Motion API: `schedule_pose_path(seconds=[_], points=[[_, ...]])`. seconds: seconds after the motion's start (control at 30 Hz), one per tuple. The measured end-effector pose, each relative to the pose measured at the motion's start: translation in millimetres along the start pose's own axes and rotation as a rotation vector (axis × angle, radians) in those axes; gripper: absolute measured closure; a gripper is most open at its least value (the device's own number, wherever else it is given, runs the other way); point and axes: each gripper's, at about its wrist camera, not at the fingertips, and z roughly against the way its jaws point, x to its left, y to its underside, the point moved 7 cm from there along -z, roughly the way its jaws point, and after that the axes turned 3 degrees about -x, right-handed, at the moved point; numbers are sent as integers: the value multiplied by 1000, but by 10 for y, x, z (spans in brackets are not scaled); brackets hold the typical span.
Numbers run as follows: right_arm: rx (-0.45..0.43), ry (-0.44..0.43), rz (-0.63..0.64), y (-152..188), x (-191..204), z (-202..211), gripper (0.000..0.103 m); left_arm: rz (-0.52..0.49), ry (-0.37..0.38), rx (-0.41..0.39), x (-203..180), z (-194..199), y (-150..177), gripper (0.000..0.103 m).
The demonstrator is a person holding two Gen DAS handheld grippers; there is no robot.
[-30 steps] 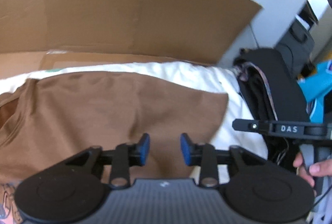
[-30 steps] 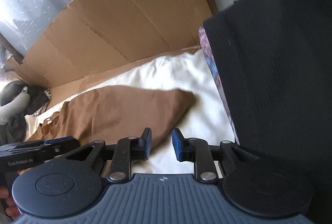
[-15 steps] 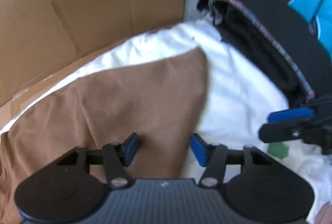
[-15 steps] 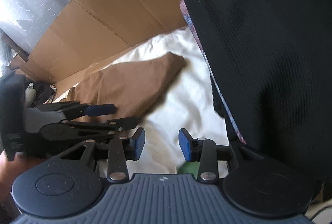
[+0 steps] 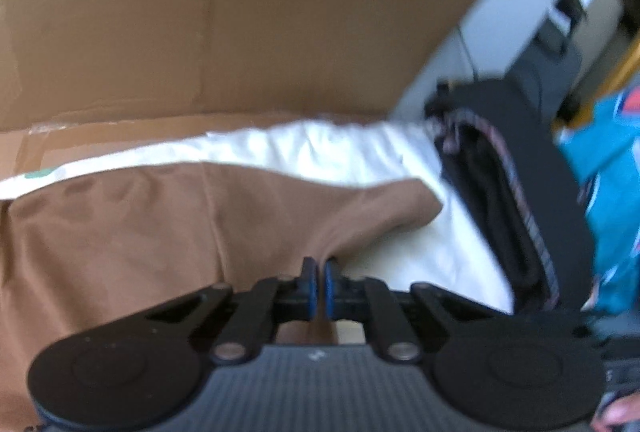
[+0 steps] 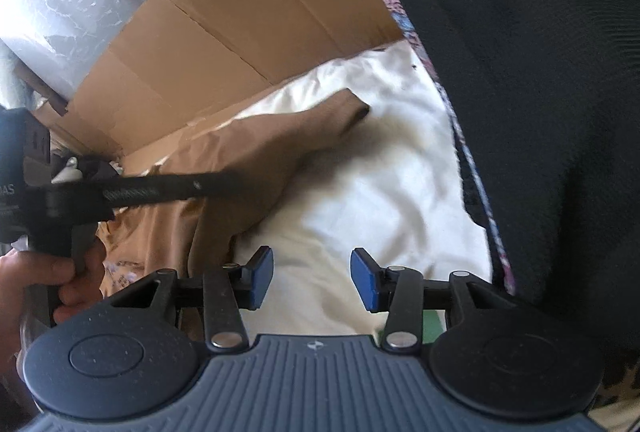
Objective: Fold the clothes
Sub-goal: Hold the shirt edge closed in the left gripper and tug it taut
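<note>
— Where is the brown shirt (image 5: 168,232) seen, and what room is left around it?

— It is spread on a white sheet (image 6: 380,184), hemmed by a cardboard wall (image 5: 224,24) behind and a black garment pile (image 6: 540,92) at the right; a strip of bare sheet is left between.

— And the jaws?

— The left gripper (image 5: 320,286) is shown pinched on the shirt's near edge, where half a second ago its jaws were apart. The right gripper (image 6: 312,278) is held wide open over the sheet, opened further than before.
</note>
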Motion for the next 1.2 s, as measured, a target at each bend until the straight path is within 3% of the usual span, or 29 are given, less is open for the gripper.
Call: schedule_pose_path(seconds=[0.17, 0.43, 0.6, 0.77, 0.93, 1.03, 1.07, 1.1, 1.2], points=[[12, -18, 0, 19, 96, -173, 51, 100, -13, -45, 330, 81, -78, 98], [35, -48, 30, -30, 281, -444, 49, 107, -15, -45, 451, 104, -54, 98], [40, -40, 35, -57, 270, -482, 49, 78, -6, -24, 288, 47, 6, 66], [43, -26, 5, -2, 167, -428, 49, 49, 2, -3, 126, -10, 66, 57], [48, -10, -2, 87, 100, -372, 49, 20, 11, 19, -36, -66, 126, 57], [52, -10, -7, 132, 99, -352, 49, 36, 1, 1, 2, -44, 104, 65], [54, -12, -7, 145, 106, -348, 49, 41, -2, -5, 14, -36, 96, 93], [54, -15, -6, 152, 116, -342, 49, 46, -5, -11, 27, -29, 89, 101], [51, -24, -4, 149, 138, -322, 49, 62, -14, -29, 65, -6, 67, 101]])
